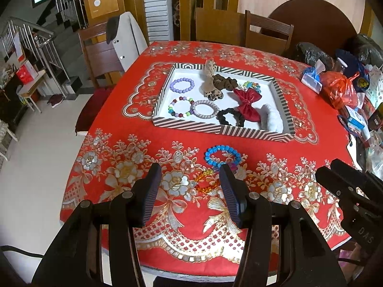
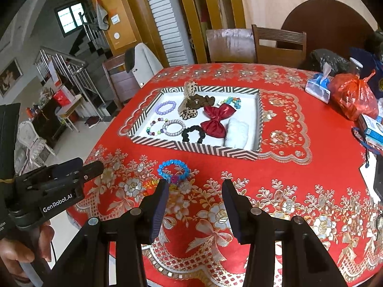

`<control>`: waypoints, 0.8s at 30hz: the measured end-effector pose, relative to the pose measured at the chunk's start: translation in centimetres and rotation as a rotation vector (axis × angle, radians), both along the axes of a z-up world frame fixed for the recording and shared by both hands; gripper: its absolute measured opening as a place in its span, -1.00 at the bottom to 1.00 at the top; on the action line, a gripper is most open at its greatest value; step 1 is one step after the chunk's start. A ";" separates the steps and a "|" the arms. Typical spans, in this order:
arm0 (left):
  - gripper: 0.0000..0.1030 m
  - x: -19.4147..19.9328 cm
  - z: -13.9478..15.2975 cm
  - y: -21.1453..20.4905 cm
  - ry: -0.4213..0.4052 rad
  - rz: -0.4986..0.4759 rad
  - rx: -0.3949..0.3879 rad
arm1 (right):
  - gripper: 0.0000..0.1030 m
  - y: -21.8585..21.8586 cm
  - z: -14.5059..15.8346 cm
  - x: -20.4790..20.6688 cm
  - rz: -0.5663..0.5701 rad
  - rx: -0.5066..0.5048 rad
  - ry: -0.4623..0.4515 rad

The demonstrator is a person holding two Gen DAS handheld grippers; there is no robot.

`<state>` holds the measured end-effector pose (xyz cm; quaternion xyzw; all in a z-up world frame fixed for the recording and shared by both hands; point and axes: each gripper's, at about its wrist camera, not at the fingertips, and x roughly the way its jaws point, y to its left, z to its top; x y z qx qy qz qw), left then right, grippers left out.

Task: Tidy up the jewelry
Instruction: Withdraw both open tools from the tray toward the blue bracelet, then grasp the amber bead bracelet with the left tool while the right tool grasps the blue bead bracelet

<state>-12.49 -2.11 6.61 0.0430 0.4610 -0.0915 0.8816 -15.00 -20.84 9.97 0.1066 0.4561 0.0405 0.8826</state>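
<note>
A striped tray [image 1: 215, 129] [image 2: 191, 147] sits mid-table and holds a lilac bead bracelet [image 1: 183, 85], a multicolour one [image 1: 182, 106], a clear one [image 1: 205, 108], scrunchies, a red bow [image 1: 247, 104] and a white roll [image 1: 273, 119]. On the red cloth in front of it lie a blue bead bracelet [image 1: 222, 155] [image 2: 173, 168], a small purple piece [image 2: 174, 179] touching it, and an orange bead bracelet [image 1: 205, 181] [image 2: 149, 186]. My left gripper [image 1: 189, 167] hovers open over the orange bracelet. My right gripper [image 2: 195, 183] is open and holds nothing, just right of the blue bracelet.
Plastic bags [image 1: 340, 91], a tissue pack [image 2: 318, 88] and small boxes [image 2: 373, 129] crowd the table's right side. Wooden chairs [image 1: 268, 33] stand behind and to the left, one with a coat. The table's near edge is right below both grippers; the floor drops off at left.
</note>
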 end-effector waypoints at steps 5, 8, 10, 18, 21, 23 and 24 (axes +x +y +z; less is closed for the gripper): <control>-0.03 0.0 -0.3 0.5 0.011 0.004 -0.006 | -0.14 0.5 -0.3 0.0 0.018 -0.010 0.004; -0.03 0.2 -0.6 1.2 0.028 0.009 -0.024 | -0.14 0.7 -0.6 0.0 0.026 -0.021 0.008; -0.03 0.4 -0.9 2.1 0.039 0.023 -0.040 | -0.14 0.8 -1.1 0.1 0.030 -0.018 0.017; -0.03 2.0 -3.4 5.3 0.134 0.091 -0.087 | -0.14 0.5 -4.6 0.9 0.041 0.014 0.098; -0.03 2.6 -4.4 5.9 0.167 0.099 -0.097 | -0.14 0.1 -6.2 1.1 0.037 0.039 0.133; -0.03 3.0 -4.9 6.2 0.177 0.110 -0.099 | -0.14 0.0 -6.9 1.3 0.040 0.058 0.152; -0.03 3.2 -5.2 6.3 0.184 0.114 -0.104 | -0.14 0.0 -7.4 1.4 0.038 0.071 0.162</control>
